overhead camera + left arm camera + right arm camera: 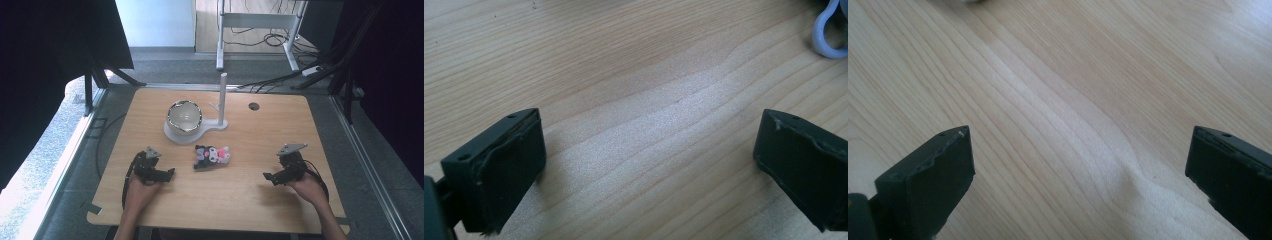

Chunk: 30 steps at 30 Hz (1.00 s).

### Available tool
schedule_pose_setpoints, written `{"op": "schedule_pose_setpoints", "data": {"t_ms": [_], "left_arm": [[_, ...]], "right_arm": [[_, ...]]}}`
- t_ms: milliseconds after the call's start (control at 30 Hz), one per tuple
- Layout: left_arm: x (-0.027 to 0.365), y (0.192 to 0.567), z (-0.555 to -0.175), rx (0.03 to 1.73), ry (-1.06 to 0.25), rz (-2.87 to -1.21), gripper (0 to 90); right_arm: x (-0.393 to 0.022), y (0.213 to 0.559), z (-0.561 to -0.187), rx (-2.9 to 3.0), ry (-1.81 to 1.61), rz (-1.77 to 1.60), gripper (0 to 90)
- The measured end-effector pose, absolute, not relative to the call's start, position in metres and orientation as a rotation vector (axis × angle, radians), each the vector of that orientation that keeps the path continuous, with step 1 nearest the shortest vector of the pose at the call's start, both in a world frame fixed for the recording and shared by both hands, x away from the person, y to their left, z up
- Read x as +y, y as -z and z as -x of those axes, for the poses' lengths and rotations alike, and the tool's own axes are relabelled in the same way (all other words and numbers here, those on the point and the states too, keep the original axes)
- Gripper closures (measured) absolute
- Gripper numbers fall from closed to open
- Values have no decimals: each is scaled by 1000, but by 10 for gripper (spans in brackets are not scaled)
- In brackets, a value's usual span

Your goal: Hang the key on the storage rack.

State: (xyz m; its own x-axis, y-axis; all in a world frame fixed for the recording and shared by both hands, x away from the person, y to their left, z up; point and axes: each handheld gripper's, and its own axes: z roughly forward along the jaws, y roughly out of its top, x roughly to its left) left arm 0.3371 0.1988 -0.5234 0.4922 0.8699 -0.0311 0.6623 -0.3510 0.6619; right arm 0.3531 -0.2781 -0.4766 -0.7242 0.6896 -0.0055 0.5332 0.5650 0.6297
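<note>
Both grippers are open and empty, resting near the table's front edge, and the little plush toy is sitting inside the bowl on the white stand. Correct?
Not quite. The plush toy is not in the bowl; the high view shows it lying on the table in front of the white stand, between the left gripper and right gripper. Both are open and empty.

A black, white and pink plush toy [212, 156] is lying between two black grippers, beyond it a white stand [192, 132] holding a silvery bowl [184, 116], on pale striped wood [250, 150].
</note>
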Motion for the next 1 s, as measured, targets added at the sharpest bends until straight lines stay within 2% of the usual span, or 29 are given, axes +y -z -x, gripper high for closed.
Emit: {"op": "schedule_pose_setpoints", "data": {"t_ms": [1000], "left_arm": [[199, 523, -337, 1255, -437, -2123, 4]], "right_arm": [[-242, 458, -385, 2682, -819, -866, 5]]}}
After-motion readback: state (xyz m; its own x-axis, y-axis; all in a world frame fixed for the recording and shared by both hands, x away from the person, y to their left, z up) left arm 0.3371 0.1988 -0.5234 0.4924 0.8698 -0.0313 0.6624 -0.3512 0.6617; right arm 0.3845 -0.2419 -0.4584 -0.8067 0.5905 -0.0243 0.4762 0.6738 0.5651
